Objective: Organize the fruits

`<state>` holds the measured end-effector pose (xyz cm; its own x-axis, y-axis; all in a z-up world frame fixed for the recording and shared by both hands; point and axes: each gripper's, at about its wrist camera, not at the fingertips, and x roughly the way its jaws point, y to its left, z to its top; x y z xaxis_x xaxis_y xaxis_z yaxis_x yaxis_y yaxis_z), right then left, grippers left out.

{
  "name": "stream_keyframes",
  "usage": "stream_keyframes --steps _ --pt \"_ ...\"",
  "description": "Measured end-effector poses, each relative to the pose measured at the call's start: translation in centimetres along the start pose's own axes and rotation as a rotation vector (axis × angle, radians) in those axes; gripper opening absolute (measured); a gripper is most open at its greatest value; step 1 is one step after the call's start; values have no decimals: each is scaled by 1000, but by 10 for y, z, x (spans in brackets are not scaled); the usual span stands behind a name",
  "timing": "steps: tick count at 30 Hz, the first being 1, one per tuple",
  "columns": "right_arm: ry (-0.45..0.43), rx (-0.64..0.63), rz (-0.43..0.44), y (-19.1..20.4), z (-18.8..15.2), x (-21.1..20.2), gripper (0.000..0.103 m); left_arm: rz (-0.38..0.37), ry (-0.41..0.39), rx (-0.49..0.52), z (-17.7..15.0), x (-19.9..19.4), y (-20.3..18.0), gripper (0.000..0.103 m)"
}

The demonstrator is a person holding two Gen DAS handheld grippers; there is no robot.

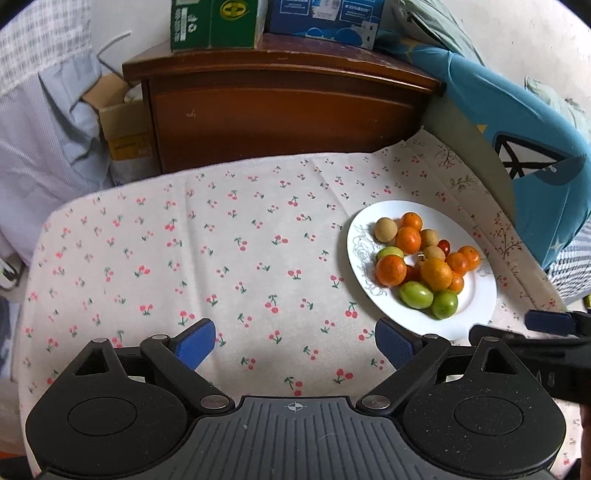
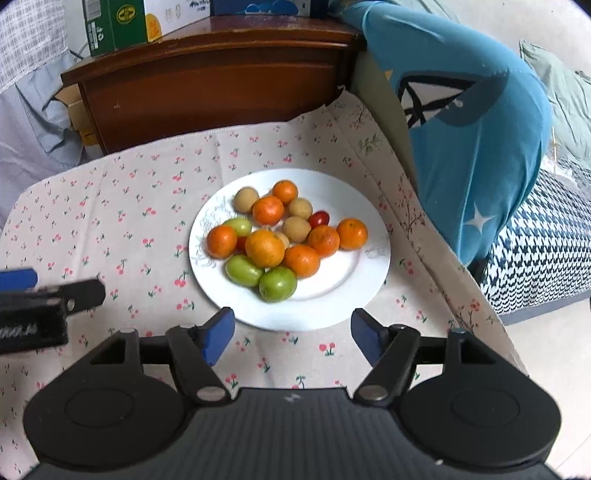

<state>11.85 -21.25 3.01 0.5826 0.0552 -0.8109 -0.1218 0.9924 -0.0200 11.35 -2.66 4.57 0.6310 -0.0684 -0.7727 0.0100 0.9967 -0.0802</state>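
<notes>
A white plate (image 2: 347, 291) on the cherry-print cloth carries a heap of fruit: several oranges (image 2: 263, 248), green fruits (image 2: 277, 283), tan round fruits (image 2: 296, 229) and a small red tomato (image 2: 318, 218). My right gripper (image 2: 291, 334) hangs just before the plate's near rim, open, with nothing between its blue pads. In the left wrist view the same plate (image 1: 469, 314) lies to the right, and my left gripper (image 1: 295, 345) stands open over bare cloth, empty. The right gripper's fingertip (image 1: 550, 322) shows at the plate's near right.
A dark wooden cabinet (image 2: 207, 85) with green and blue boxes (image 1: 212, 24) on top stands behind the table. A blue garment (image 2: 472, 147) hangs over a chair at the right. The patterned cloth (image 1: 221, 258) spreads bare to the left of the plate.
</notes>
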Motion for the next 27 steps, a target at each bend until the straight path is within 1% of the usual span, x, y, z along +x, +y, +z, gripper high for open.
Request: stream_keyframes --steps 2,5,10,15,20,24,27 --pt "2 -9 -10 -1 -3 0 71 34 -7 30 2 1 -9 95" --pt "11 15 -23 -6 -6 0 74 66 -8 55 5 4 -18 95" --pt "25 43 -35 -14 -9 2 74 109 2 100 7 10 -34 95" --pt "31 70 -58 -21 -12 2 74 91 12 98 9 14 -41 95" --pt "40 104 -60 -26 -12 4 75 78 24 95 9 18 -46 95" --pt "36 103 -58 -24 -11 4 75 83 26 111 9 20 -50 95" --pt "38 101 -57 -22 -11 5 75 73 30 113 9 21 -52 95"
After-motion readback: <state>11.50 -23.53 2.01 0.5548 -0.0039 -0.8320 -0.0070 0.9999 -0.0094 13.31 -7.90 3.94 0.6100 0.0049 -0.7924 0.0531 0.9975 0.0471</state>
